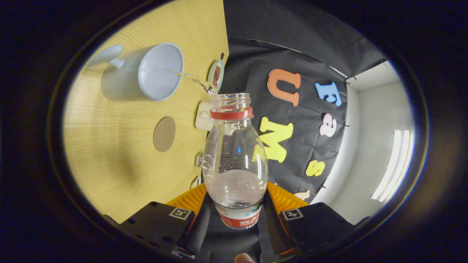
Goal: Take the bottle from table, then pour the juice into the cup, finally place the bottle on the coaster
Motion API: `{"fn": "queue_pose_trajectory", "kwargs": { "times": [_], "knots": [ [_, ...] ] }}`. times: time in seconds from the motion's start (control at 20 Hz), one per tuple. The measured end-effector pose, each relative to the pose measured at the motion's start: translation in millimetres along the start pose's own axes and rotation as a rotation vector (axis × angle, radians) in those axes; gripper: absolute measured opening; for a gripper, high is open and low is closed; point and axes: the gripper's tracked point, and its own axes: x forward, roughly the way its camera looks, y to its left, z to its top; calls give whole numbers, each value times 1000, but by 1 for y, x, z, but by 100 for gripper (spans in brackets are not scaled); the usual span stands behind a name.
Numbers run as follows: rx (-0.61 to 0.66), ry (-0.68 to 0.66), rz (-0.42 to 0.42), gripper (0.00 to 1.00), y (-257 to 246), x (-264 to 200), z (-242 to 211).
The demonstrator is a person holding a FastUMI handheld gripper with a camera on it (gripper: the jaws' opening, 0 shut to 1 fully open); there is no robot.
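The wooden table is carrying the cup and, nearer the fingers, the round coaster. The gripper is clamping the bottle between both fingers, tilted, a thin stream running from its mouth into the cup.

Wooden table, small plate at edge
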Motion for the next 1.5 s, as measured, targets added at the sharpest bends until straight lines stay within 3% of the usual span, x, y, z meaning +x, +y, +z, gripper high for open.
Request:
{"fn": "queue_pose_trajectory", "kwargs": {
  "times": [1.5],
  "knots": [
    [-102,-16,-25,75,-19,0,10]
  ]
}}
